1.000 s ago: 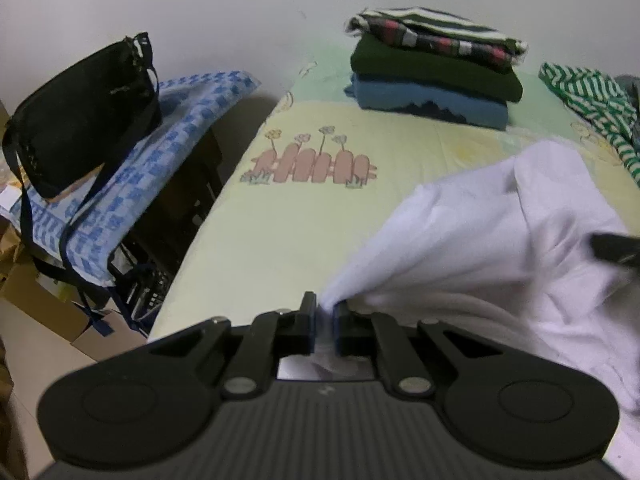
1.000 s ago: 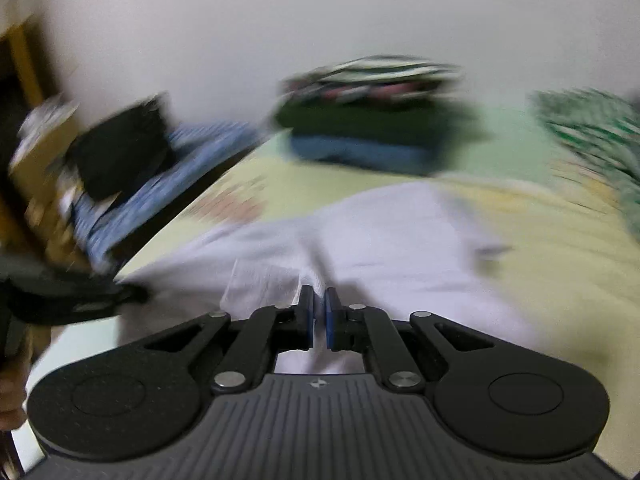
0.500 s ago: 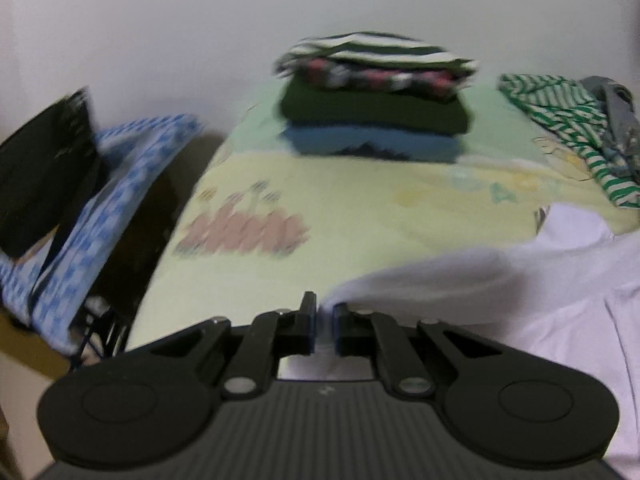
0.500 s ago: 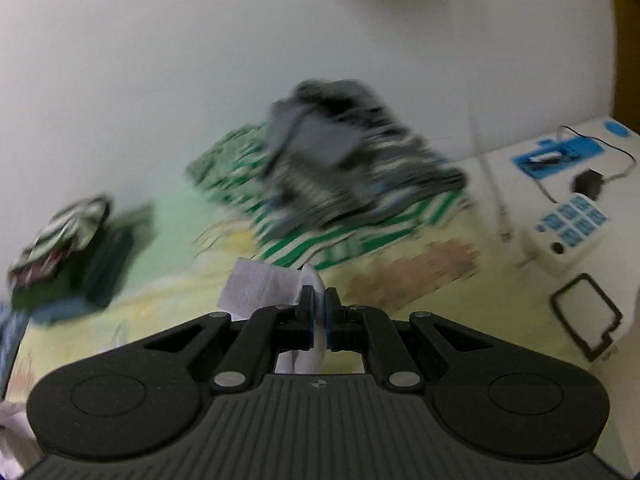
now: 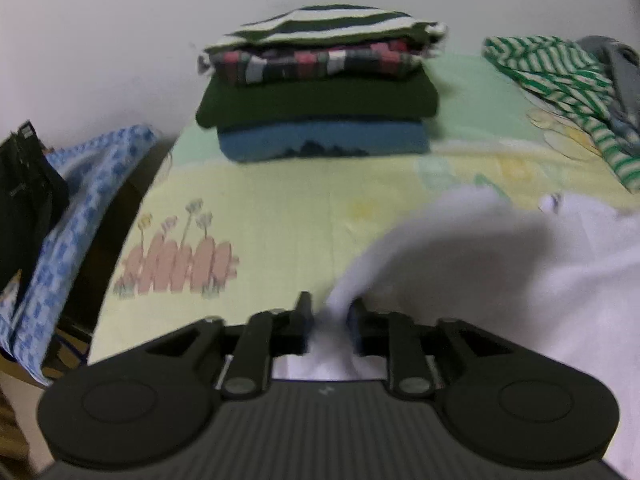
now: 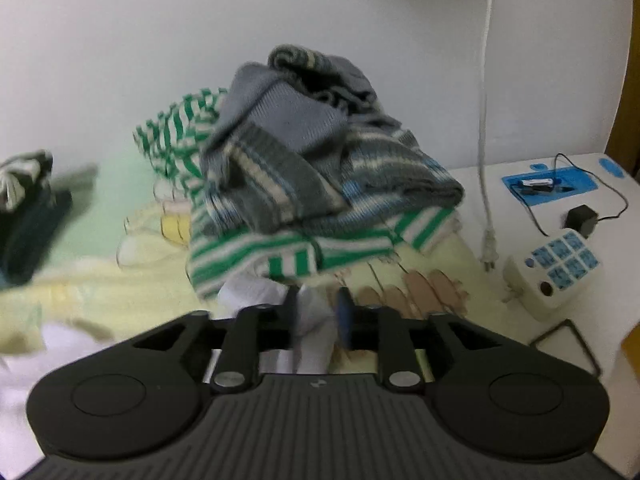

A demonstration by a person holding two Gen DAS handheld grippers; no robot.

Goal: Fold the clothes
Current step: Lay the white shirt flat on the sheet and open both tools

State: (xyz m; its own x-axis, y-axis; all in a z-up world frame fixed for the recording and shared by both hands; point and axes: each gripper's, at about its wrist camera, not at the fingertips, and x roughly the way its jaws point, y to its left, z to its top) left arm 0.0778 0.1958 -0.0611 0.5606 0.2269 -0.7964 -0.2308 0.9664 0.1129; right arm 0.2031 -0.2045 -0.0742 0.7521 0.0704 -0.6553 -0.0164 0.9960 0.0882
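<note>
A white garment (image 5: 520,280) lies spread on the yellow-green bedsheet (image 5: 280,216). In the left wrist view one corner of it runs up between my left gripper (image 5: 330,318). Those jaws are opening, and the cloth sits loose in the gap. In the right wrist view another part of the white garment (image 6: 314,320) hangs between my right gripper (image 6: 317,312). Its jaws are opening too, and the blue pad on the right finger (image 6: 344,314) is bare. The middle of the garment is hidden under both gripper bodies.
A stack of folded clothes (image 5: 320,92) stands at the far wall. An unfolded pile, a grey striped knit (image 6: 320,152) over a green striped top (image 6: 280,256), lies beyond the right gripper. A white side table (image 6: 520,208) carries a socket block (image 6: 556,268) and cables. A black bag (image 5: 24,200) sits left of the bed.
Both grippers were shut on the white cloth and now stand parted with it loose between them. The right view swung from the folded stack to the unfolded pile. The left gripper moved nearer the stack.
</note>
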